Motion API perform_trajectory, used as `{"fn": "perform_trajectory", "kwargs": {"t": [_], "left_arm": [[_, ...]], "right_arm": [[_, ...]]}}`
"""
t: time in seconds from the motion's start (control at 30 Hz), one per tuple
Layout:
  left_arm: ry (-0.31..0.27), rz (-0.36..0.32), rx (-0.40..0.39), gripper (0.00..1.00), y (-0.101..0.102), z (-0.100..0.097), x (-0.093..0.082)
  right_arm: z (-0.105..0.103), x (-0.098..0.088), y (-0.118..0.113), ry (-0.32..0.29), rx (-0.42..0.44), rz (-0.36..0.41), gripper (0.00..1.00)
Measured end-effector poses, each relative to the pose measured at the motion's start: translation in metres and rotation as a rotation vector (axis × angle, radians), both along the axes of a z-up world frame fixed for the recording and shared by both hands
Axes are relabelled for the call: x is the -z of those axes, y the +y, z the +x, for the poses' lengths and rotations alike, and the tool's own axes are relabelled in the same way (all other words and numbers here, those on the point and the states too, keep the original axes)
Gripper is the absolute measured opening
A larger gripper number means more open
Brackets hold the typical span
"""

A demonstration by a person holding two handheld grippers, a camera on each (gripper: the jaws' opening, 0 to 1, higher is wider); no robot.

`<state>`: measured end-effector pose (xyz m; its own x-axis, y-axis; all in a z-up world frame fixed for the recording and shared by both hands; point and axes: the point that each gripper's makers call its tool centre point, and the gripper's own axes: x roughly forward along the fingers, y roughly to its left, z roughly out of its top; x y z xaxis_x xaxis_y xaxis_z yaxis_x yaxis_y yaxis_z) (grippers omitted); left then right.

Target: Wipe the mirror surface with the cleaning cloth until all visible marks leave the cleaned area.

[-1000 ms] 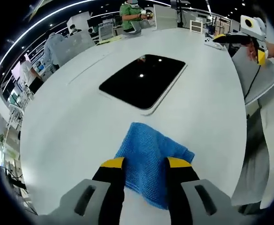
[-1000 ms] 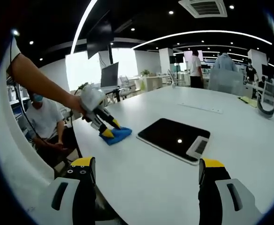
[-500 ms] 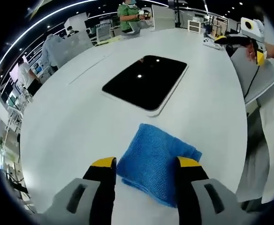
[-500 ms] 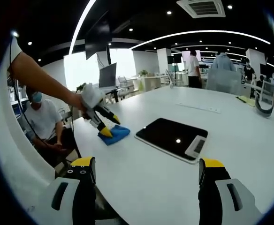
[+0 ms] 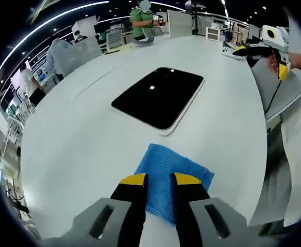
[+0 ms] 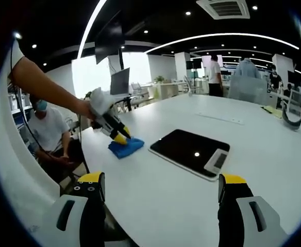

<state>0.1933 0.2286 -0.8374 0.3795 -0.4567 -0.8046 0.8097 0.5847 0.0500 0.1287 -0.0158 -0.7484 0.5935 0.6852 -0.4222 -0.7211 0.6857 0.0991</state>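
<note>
Two jaws of your left gripper [image 5: 158, 181] are pinching the blue cloth [image 5: 172, 172] at 6 o'clock of the mirror [image 5: 159, 96]; right gripper [image 6: 162, 188] is idling wide open, empty — grab deeper.

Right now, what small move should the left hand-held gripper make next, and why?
Probably lift the blue cloth and carry it onto the mirror. The left hand-held gripper looks pinched on the cloth, which lies on the white table apart from the mirror.

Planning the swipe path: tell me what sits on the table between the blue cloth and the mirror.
Nothing. In the left gripper view, bare white table separates the blue cloth from the mirror; the right gripper view agrees.
</note>
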Motion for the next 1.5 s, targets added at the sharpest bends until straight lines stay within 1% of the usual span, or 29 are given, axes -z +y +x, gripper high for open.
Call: {"fn": "perform_trajectory", "kwargs": {"t": [0.07, 0.2, 0.27, 0.37, 0.5, 0.6, 0.7, 0.8, 0.87, 0.93, 1.0, 1.07, 1.13, 1.2, 1.27, 1.37, 1.43, 1.5], "left_arm": [[0.030, -0.006, 0.004, 0.16, -0.002, -0.005, 0.005], [0.046, -0.004, 0.029, 0.17, -0.006, -0.011, 0.010], [0.076, -0.032, 0.032, 0.18, -0.011, -0.017, 0.011], [0.075, -0.052, 0.054, 0.21, -0.015, -0.019, 0.010], [0.071, -0.046, 0.064, 0.23, -0.013, -0.018, 0.011], [0.058, -0.032, 0.074, 0.26, -0.012, -0.016, 0.010], [0.041, -0.035, 0.074, 0.31, -0.013, -0.013, 0.004], [0.018, -0.061, 0.043, 0.29, -0.008, -0.004, -0.006], [0.000, -0.047, 0.020, 0.28, -0.002, 0.002, -0.009], [0.004, -0.034, -0.007, 0.23, 0.005, 0.004, -0.009], [0.003, -0.025, -0.011, 0.21, 0.008, 0.004, -0.008], [-0.011, 0.022, -0.007, 0.21, 0.015, 0.005, -0.004], [-0.006, 0.027, -0.010, 0.20, 0.016, 0.004, -0.002], [0.030, 0.014, -0.005, 0.20, 0.013, -0.002, 0.001], [0.042, 0.023, 0.010, 0.20, 0.012, -0.006, 0.004], [0.053, 0.032, 0.000, 0.20, 0.014, -0.004, 0.007], [0.050, 0.049, 0.009, 0.20, 0.014, -0.004, 0.009], [0.029, 0.078, 0.040, 0.23, 0.014, -0.003, 0.011]], "right_arm": [[0.000, 0.000, -0.001, 0.000, 0.003, 0.004, 0.91], [0.000, 0.000, -0.003, 0.004, 0.012, 0.006, 0.91], [-0.001, 0.000, -0.003, 0.004, 0.012, 0.006, 0.91], [-0.002, 0.002, -0.003, 0.007, 0.012, 0.004, 0.91], [-0.002, 0.002, -0.003, 0.009, 0.014, 0.003, 0.91], [-0.002, 0.001, -0.002, 0.008, 0.013, 0.003, 0.91], [-0.001, 0.000, -0.001, 0.005, 0.009, 0.001, 0.91], [0.001, -0.001, 0.000, 0.002, 0.006, 0.003, 0.91], [0.001, -0.001, 0.001, 0.002, 0.003, 0.001, 0.91], [0.001, 0.000, 0.002, 0.002, -0.001, 0.002, 0.91], [0.001, 0.000, 0.003, 0.003, -0.005, 0.000, 0.91], [0.000, 0.001, 0.003, 0.004, -0.007, -0.002, 0.91], [0.000, 0.001, 0.003, 0.006, -0.008, -0.001, 0.91], [0.001, 0.002, 0.002, 0.008, -0.008, -0.002, 0.91], [0.002, 0.002, 0.002, 0.008, -0.007, -0.002, 0.91], [0.002, 0.003, 0.001, 0.010, -0.006, -0.003, 0.91], [0.003, 0.002, 0.001, 0.009, -0.008, -0.004, 0.91], [0.003, 0.002, 0.001, 0.010, -0.008, -0.005, 0.91]]}}
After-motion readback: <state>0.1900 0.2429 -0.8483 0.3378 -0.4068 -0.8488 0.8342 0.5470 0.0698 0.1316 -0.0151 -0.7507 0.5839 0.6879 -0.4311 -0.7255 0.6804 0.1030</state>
